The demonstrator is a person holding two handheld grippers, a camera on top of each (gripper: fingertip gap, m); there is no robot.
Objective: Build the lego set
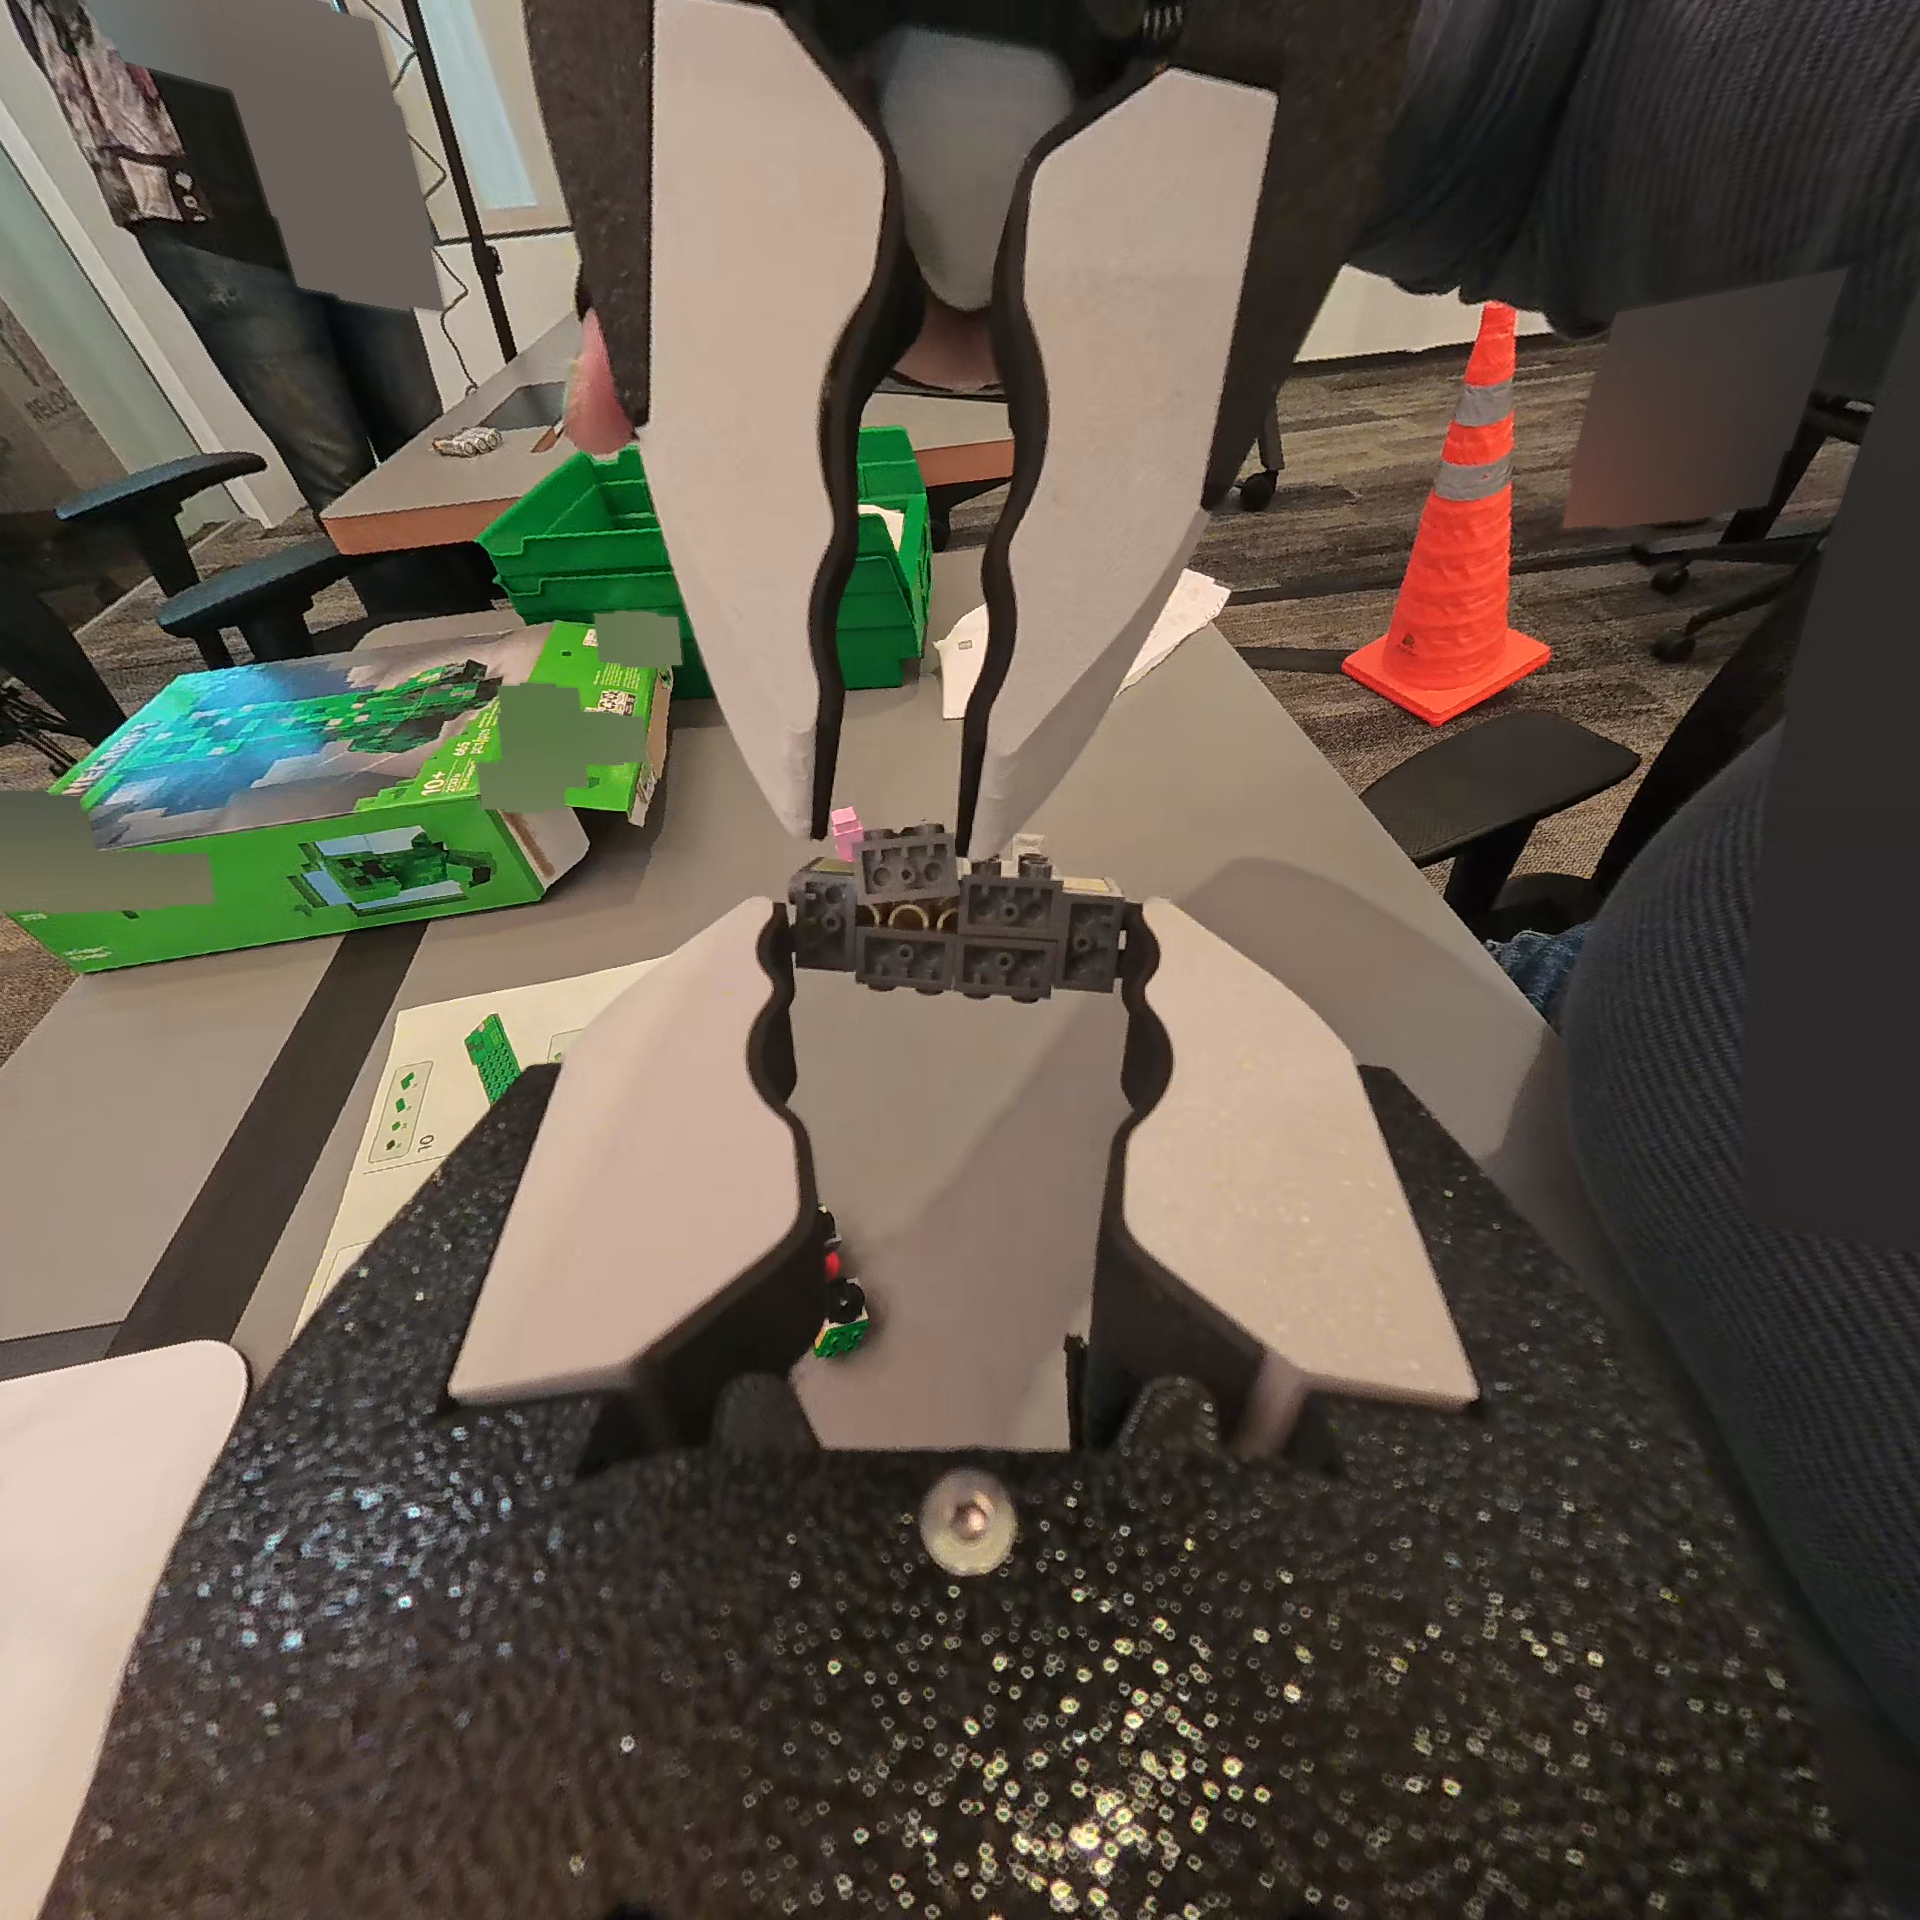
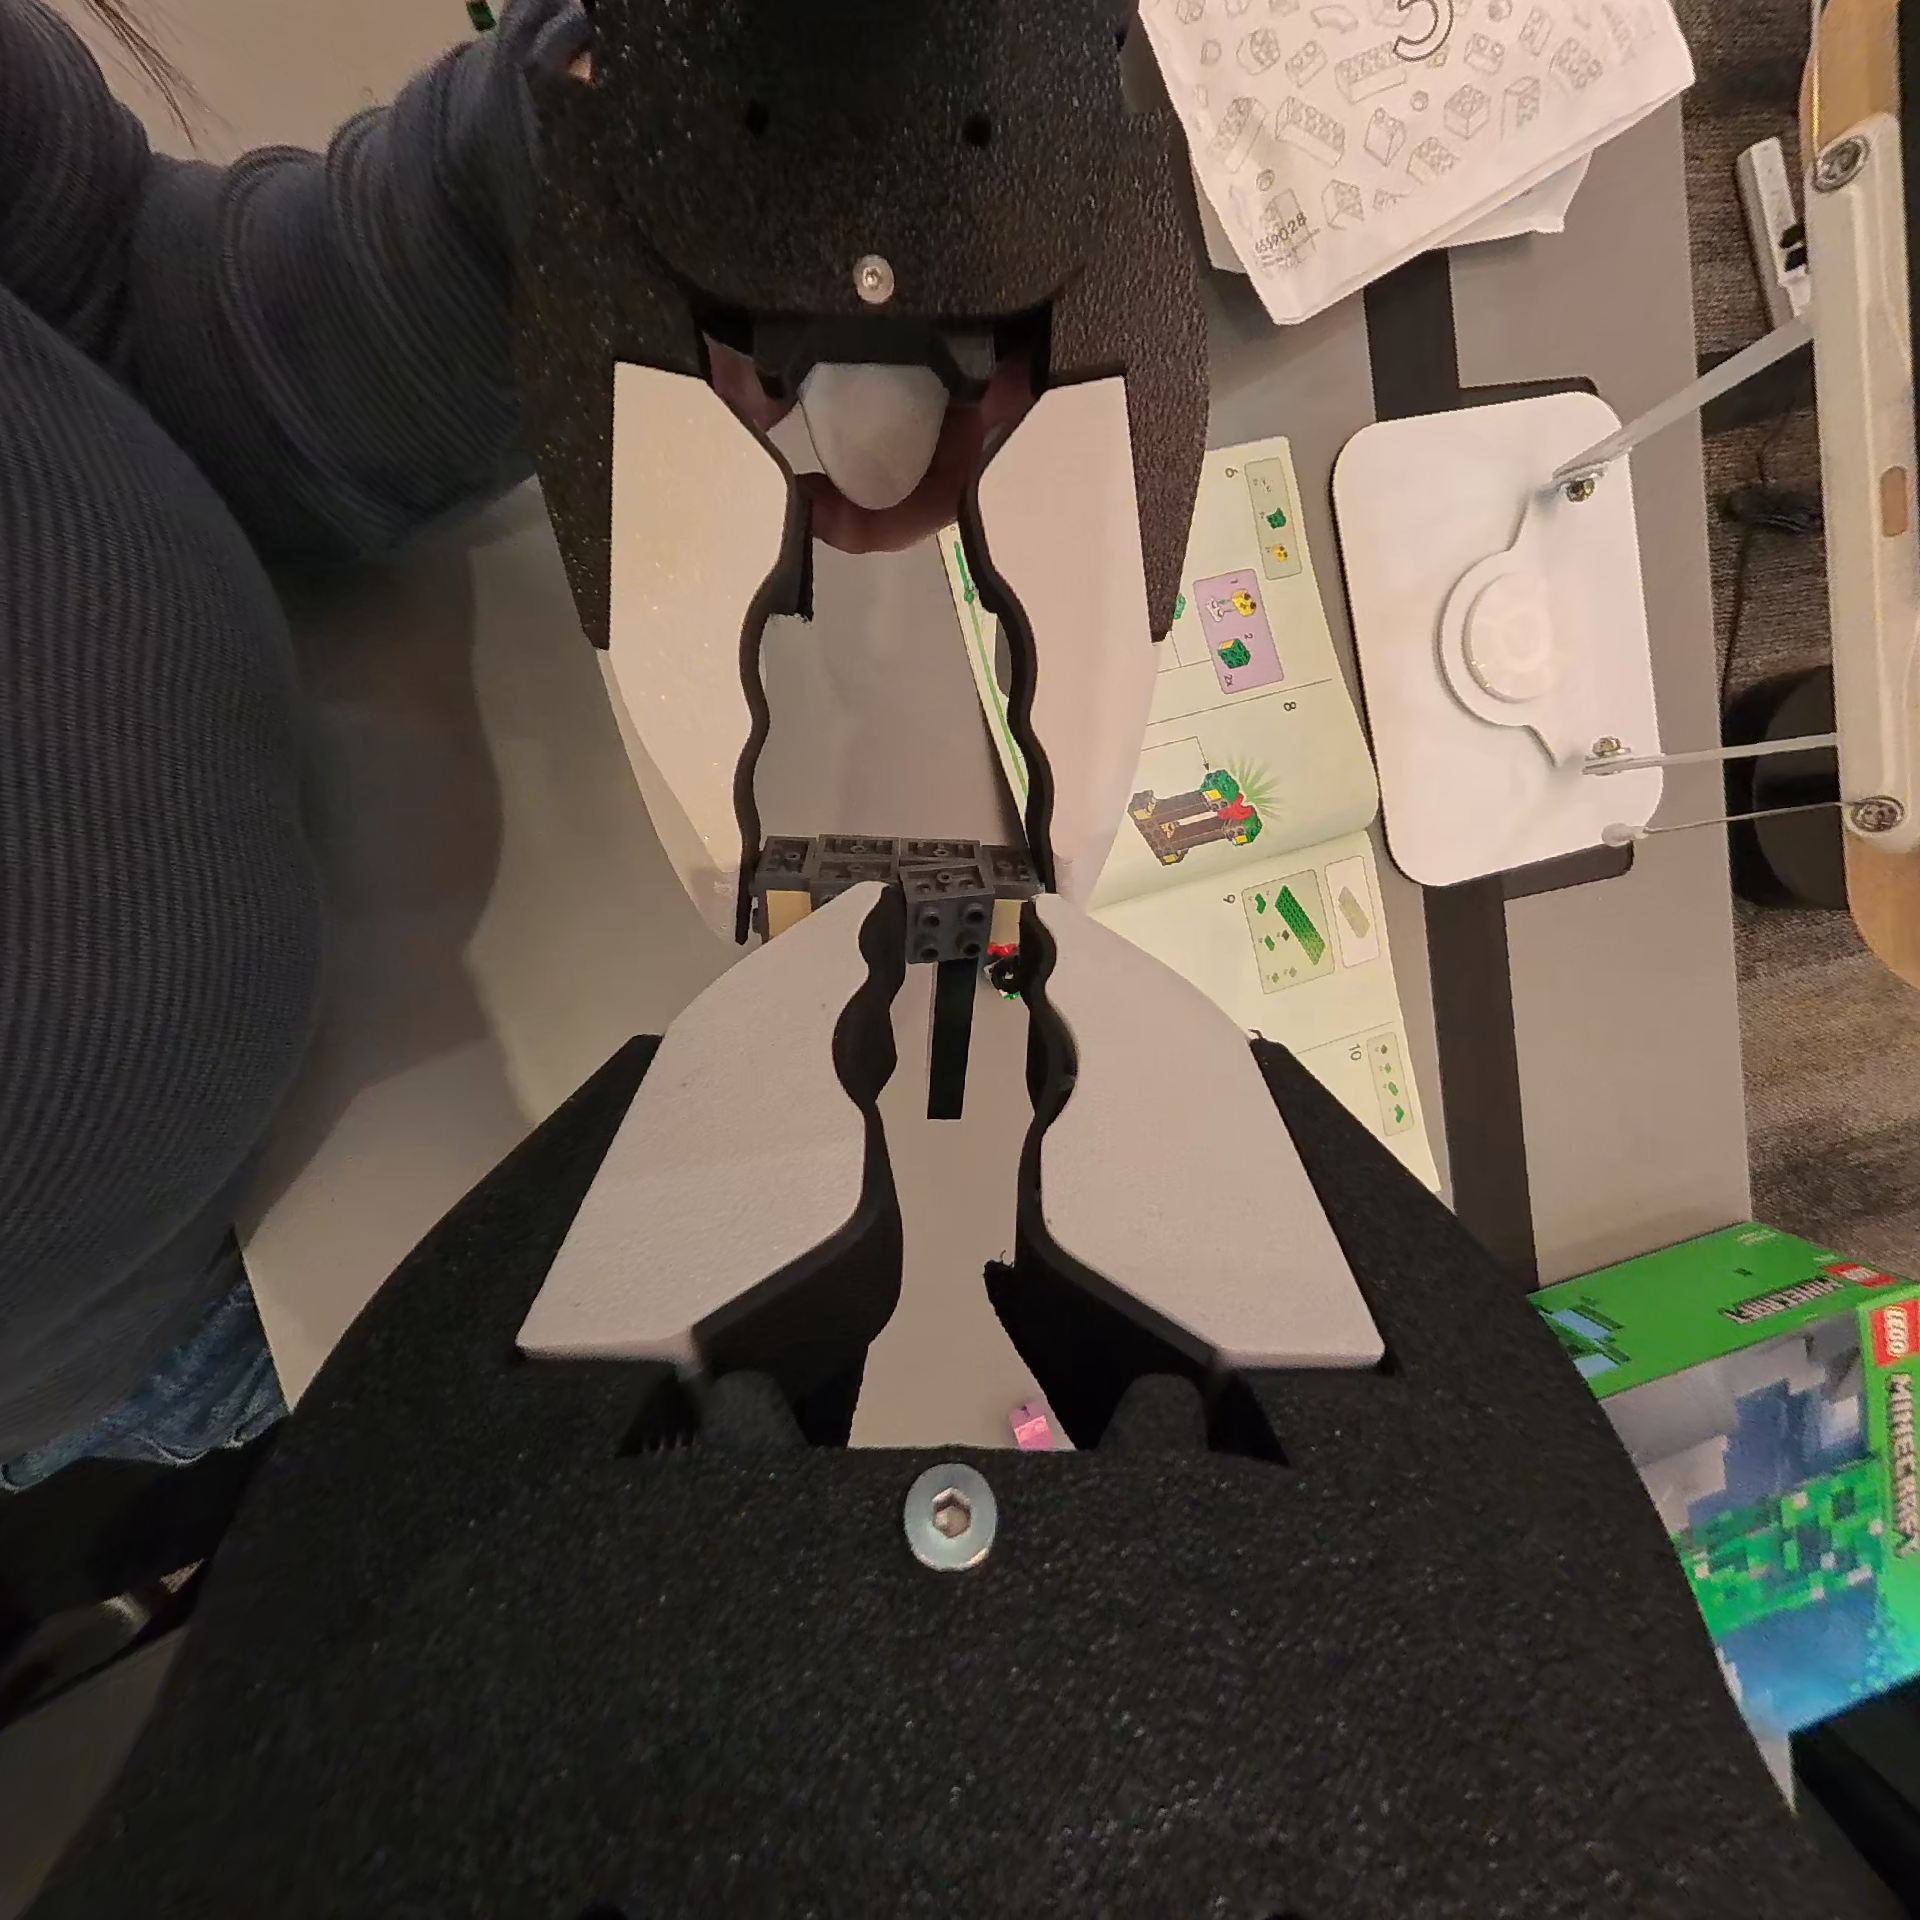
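The left gripper [image 1: 961, 925] pinches the dark grey lego assembly [image 1: 956, 920] by its two ends and holds it above the grey table [image 1: 1299, 769]. The right gripper [image 2: 956, 914] comes from the opposite side, and its fingers close on a small dark grey brick [image 2: 943, 914] at the top edge of the assembly. A small pink piece [image 1: 847, 828] lies on the table just behind. The open instruction booklet [image 2: 1247, 831] lies beside the grippers, and the green set box [image 1: 343, 790] and green bins [image 1: 582, 551] stand farther away. An orange cone [image 1: 1465, 540] stands on the carpet.
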